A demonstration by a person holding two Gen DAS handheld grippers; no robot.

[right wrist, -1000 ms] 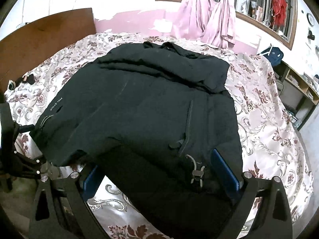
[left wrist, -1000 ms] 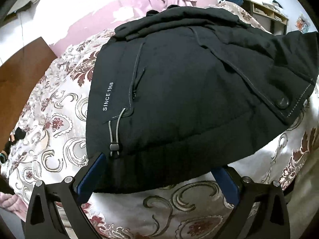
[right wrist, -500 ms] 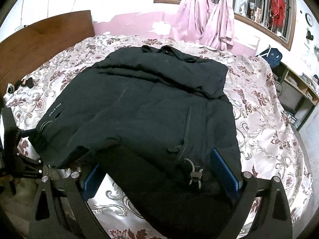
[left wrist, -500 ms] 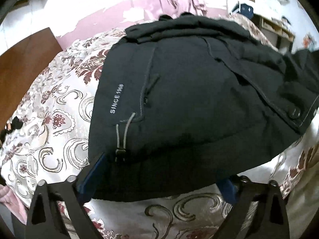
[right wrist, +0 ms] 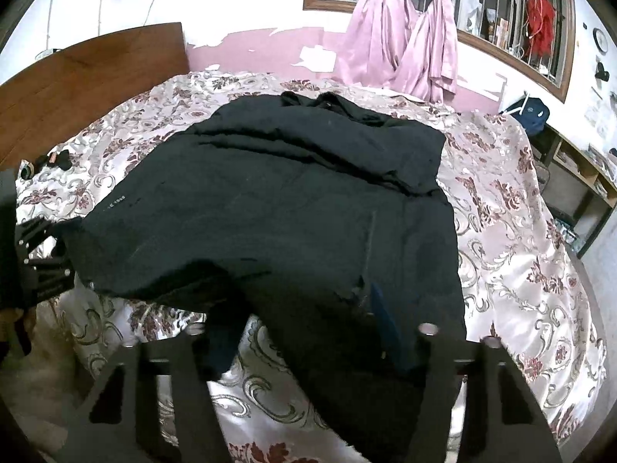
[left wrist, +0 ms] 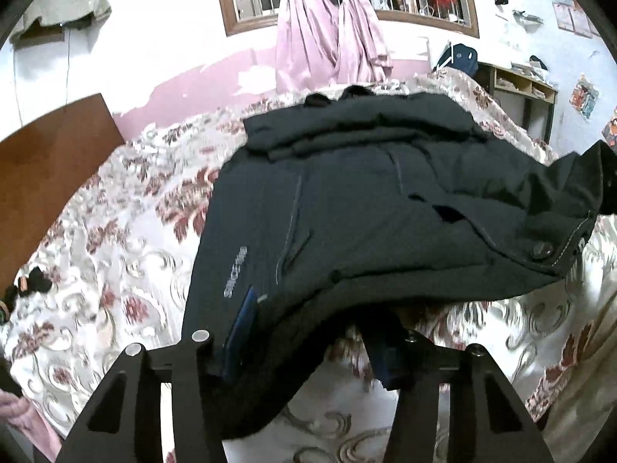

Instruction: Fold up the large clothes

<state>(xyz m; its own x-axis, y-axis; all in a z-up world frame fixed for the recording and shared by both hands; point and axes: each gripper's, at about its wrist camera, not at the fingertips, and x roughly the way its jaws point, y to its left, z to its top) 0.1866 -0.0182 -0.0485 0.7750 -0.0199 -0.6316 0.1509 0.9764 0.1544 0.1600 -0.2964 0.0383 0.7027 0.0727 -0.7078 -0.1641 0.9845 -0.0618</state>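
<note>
The black jacket [right wrist: 293, 200] lies spread on the floral bedspread [right wrist: 520, 270], collar toward the far wall. The left tool [left wrist: 308, 343] has just closed and pinches the jacket's near hem, which is raised off the bedspread. The right tool [right wrist: 304, 332] has likewise just closed and pinches the hem beside the zipper.

Small pale letters are running along the near left side of the black jacket [left wrist: 347, 200]; in the left wrist view they are blurring, and only something like "SINCE" is showing, with the marks after it too smeared to read; in the right wrist view the same print is showing as tiny letters ending in "1968", though it is faint; nothing else in the room is carrying words big enough to read.
</note>
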